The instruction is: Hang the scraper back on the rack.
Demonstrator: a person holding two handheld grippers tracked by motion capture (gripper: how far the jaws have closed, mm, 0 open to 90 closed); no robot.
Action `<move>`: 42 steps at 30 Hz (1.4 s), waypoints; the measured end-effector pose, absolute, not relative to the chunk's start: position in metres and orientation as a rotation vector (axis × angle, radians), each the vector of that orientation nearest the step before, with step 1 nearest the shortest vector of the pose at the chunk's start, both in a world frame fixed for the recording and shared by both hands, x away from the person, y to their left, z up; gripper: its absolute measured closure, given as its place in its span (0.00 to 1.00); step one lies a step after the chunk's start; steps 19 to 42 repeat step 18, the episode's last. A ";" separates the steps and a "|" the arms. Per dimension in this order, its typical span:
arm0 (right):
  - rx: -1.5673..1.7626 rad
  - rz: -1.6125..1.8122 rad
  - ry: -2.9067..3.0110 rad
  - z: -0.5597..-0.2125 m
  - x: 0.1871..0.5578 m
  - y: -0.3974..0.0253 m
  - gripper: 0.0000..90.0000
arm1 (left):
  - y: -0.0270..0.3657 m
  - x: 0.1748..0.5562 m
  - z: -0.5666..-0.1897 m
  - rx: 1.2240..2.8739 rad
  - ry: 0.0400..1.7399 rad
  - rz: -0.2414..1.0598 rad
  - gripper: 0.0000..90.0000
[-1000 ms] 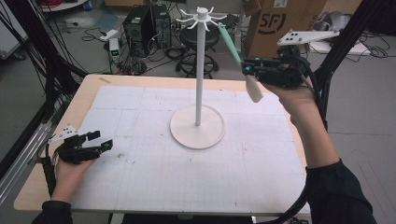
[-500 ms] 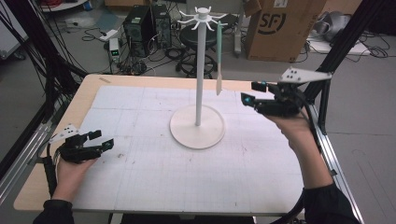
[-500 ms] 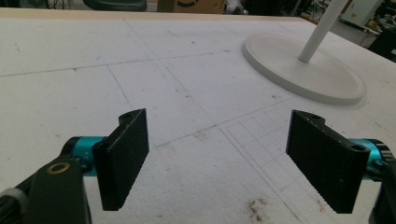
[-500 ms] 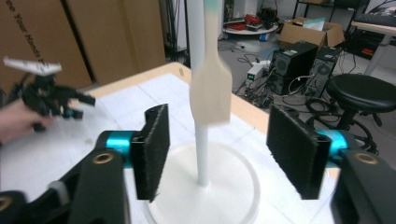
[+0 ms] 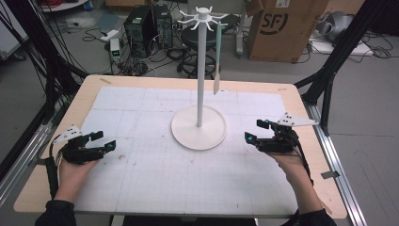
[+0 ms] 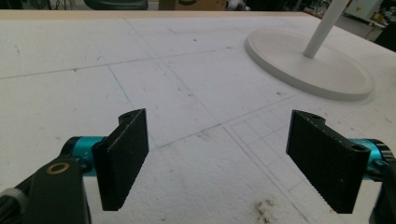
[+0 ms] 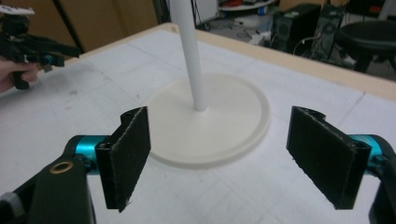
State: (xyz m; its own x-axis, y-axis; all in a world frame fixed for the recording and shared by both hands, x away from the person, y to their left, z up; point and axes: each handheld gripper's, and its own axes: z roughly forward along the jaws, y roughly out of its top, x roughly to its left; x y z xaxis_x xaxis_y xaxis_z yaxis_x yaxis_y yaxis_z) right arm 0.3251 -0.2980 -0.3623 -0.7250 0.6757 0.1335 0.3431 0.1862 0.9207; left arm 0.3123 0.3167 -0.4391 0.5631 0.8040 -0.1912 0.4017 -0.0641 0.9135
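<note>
Between the two grippers, at the table's centre, stands a white stand [image 5: 199, 123]: round base, thin upright pole, hooks on top, a pale spatula [image 5: 219, 61] hanging from one. Right gripper [image 5: 258, 132] rests near its base, jaws spread, empty; left gripper [image 5: 104, 140] well apart, likewise spread.

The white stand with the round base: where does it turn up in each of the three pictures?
High view: the white stand rises mid-table, between both grippers.
Left gripper view: its round base lies upper right, pole cut off.
Right gripper view: base and pole sit centre, beyond the open jaws.
Shared landmark: the white gridded mat beneath it.
</note>
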 end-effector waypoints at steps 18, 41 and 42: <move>1.016 1.482 2.212 -0.385 0.333 -0.303 0.22 | 0.312 0.308 -0.437 1.727 0.993 0.478 0.24; 1.016 1.482 2.212 -0.385 0.333 -0.303 0.22 | 0.312 0.308 -0.437 1.727 0.993 0.478 0.24; 1.016 1.482 2.212 -0.385 0.333 -0.303 0.22 | 0.312 0.308 -0.437 1.727 0.993 0.478 0.24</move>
